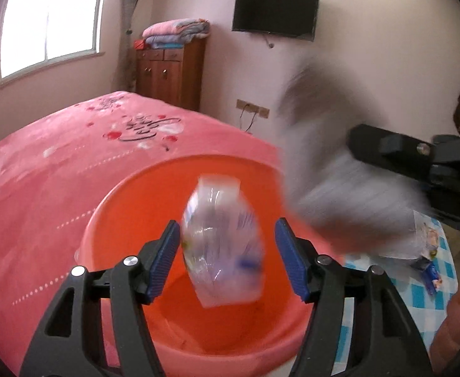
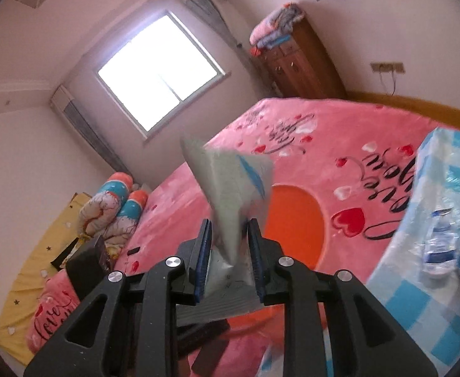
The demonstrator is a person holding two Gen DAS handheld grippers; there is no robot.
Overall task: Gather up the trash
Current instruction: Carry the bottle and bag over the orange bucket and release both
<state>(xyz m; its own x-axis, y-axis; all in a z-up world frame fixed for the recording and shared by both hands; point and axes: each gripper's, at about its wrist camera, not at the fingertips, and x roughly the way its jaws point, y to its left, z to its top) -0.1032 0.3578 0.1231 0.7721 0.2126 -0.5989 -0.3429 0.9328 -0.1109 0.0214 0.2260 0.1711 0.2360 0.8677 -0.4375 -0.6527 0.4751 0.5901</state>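
My left gripper [image 1: 227, 257] is open above an orange plastic basin [image 1: 135, 194] on the bed. A clear crumpled plastic bottle [image 1: 223, 245] is blurred between the blue pads, apart from both, over the basin's inside. My right gripper [image 2: 230, 251] is shut on a grey-white crumpled paper sheet [image 2: 230, 188], held above the basin [image 2: 296, 220]. The same sheet [image 1: 333, 188] shows blurred at the right of the left wrist view, with the right gripper's black body [image 1: 418, 163] behind it.
A pink blanket [image 1: 73, 157] covers the bed. A table with a blue checked cloth [image 2: 418, 289] holds a clear water bottle [image 2: 437, 245] and wrappers [image 1: 428, 251]. Rolled quilts [image 2: 113, 210] lie by the yellow sheet. A wooden cabinet [image 1: 170, 69] stands at the wall.
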